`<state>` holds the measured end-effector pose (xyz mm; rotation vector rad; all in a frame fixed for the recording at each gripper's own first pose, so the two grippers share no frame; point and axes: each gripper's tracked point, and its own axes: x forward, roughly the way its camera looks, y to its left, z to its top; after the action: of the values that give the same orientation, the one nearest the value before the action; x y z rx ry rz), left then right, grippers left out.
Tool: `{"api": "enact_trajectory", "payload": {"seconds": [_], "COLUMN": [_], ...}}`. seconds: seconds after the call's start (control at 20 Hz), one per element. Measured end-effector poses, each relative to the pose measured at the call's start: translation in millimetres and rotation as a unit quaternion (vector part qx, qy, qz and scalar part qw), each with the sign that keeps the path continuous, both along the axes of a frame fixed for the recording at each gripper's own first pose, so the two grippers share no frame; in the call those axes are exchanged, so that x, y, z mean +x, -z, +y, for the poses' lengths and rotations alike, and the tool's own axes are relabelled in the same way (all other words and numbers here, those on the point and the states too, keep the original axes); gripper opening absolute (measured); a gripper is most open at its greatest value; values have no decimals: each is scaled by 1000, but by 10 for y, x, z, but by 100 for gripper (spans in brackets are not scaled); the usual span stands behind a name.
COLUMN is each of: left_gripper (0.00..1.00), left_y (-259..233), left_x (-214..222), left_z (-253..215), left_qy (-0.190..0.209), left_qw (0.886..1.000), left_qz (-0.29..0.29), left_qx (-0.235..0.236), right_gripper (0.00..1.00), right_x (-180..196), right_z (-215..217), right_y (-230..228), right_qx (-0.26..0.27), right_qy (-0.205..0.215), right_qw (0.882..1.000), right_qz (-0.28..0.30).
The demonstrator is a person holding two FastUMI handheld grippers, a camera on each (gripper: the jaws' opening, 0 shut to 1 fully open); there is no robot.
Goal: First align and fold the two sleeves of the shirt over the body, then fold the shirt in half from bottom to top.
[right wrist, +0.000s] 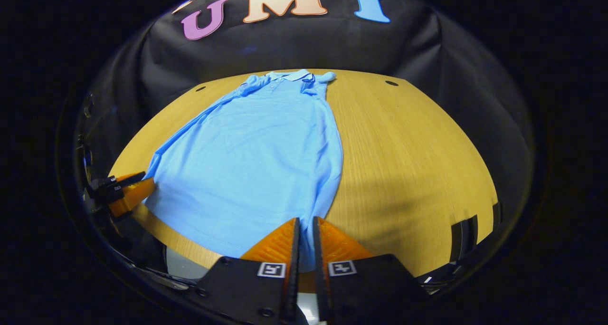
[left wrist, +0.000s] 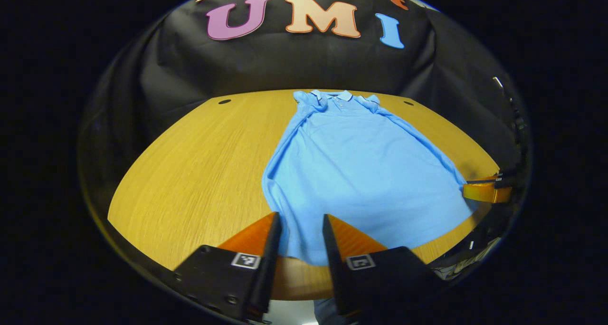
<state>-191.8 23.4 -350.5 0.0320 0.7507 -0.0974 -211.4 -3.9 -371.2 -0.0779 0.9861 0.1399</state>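
Two grippers sit at the near hem of a light blue polo shirt (left wrist: 361, 173) spread flat on a wooden table (left wrist: 199, 163), collar at the far end toward the black cloth wall (left wrist: 304, 63). Both sleeves already lie folded in over the body. In the left gripper view, the left gripper (left wrist: 300, 227) has its fingers apart, straddling the shirt's hem near the lower left corner, with cloth showing in the gap between them; I cannot tell whether they touch it. Off to its right, the right gripper (left wrist: 484, 191) shows at the shirt's other lower corner. In the right gripper view, the left gripper (right wrist: 128, 192) appears far to the left beside the hem, and the right gripper (right wrist: 304, 232) has its fingers drawn nearly together, a thin strip of the hem pinched between them at the lower right corner.
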Motion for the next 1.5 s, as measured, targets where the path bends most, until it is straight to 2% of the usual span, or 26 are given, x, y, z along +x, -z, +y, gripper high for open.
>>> {"api": "enact_trajectory", "payload": {"seconds": [0.05, 0.1, 0.15, 0.2, 0.35, 0.45, 0.6, 0.75, 0.9, 1.1, 1.35, 1.5], "left_gripper": [39, 15, 4, 0, 0, 0, 0, 0, 0, 0, 0, 0], "left_y": [13, -4, 14, 24, 20, -68, -257, -477, -705, -943, -1151, -1246], "left_x": [-15, -25, -5, -20, -5, -7, 94, 261, 531, 995, 1623, 2021], "left_z": [-51, -65, -68, -71, -88, -59, -54, -57, -50, -116, -108, -59], "left_qy": [0, -9, -15, -17, -6, -19, -24, -16, -12, 3, -5, -8], "left_qw": [1000, 1000, 1000, 1000, 998, 996, 995, 996, 998, 997, 995, 995], "left_qz": [1, 0, 4, 18, 59, 76, 65, 50, 26, 6, -16, -34], "left_qx": [-7, -8, -7, -6, -19, -45, -69, -66, -59, -75, -98, -97], "right_gripper": [12, 6, 6, 2, 3, 3, 2, 3, 2, 2, 2, 2], "right_x": [-1, 20, 13, -12, 14, 60, 175, 367, 666, 1151, 1764, 2123], "right_z": [1, 5, 5, 13, 14, 18, 42, 68, 100, 202, 364, 420], "right_y": [14, 24, -5, -3, -19, -117, -295, -517, -762, -1017, -1227, -1315], "right_qx": [-7, -11, -7, -1, 12, 26, 44, 65, 82, 98, 114, 129], "right_qy": [-3, -8, -4, -2, 7, 18, 24, 33, 38, 49, 52, 63], "right_qw": [1000, 1000, 1000, 1000, 1000, 999, 999, 997, 994, 990, 985, 981], "right_qz": [1, -2, 3, 6, 18, 11, -6, -23, -55, -87, -116, -131]}}
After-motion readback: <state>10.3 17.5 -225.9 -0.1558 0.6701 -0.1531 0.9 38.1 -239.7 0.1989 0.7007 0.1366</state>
